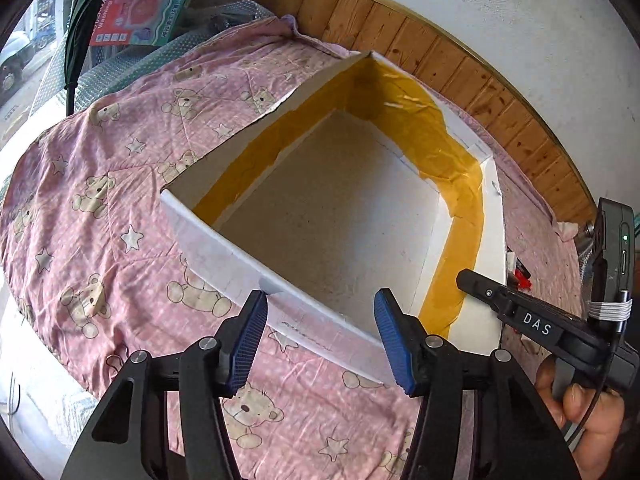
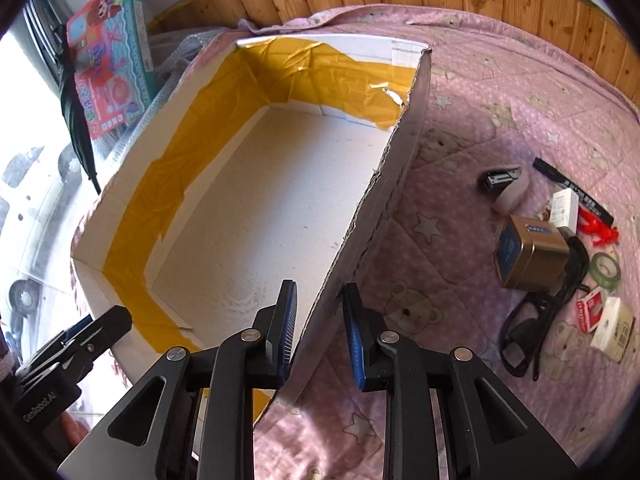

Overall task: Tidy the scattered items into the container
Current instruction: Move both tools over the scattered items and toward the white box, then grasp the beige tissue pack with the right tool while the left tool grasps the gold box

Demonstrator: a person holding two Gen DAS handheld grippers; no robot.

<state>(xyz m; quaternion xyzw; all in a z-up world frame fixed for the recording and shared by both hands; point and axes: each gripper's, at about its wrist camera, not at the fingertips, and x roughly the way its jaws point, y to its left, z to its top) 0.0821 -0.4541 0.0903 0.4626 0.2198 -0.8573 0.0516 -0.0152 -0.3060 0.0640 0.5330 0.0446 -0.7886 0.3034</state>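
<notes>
The right gripper (image 2: 320, 332) is straddling the box (image 2: 224, 200) wall, jaws parted; the left gripper (image 1: 320, 344) is hanging open. The light, floppy cardboard box is sitting empty on the bed (image 2: 480, 100); grip a wall.

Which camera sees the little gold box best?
The right wrist view. The gold box lies in plain sight on the pink blanket, among the scattered bits. The left wrist view doesn't show it; the white container's wall blocks that side.

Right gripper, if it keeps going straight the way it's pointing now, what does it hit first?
Most likely the box's right wall. The right gripper is open, with one finger inside the white cardboard box and one outside, so that wall's edge runs between them. Depth is hard to judge, but nothing else lies nearer.
</notes>
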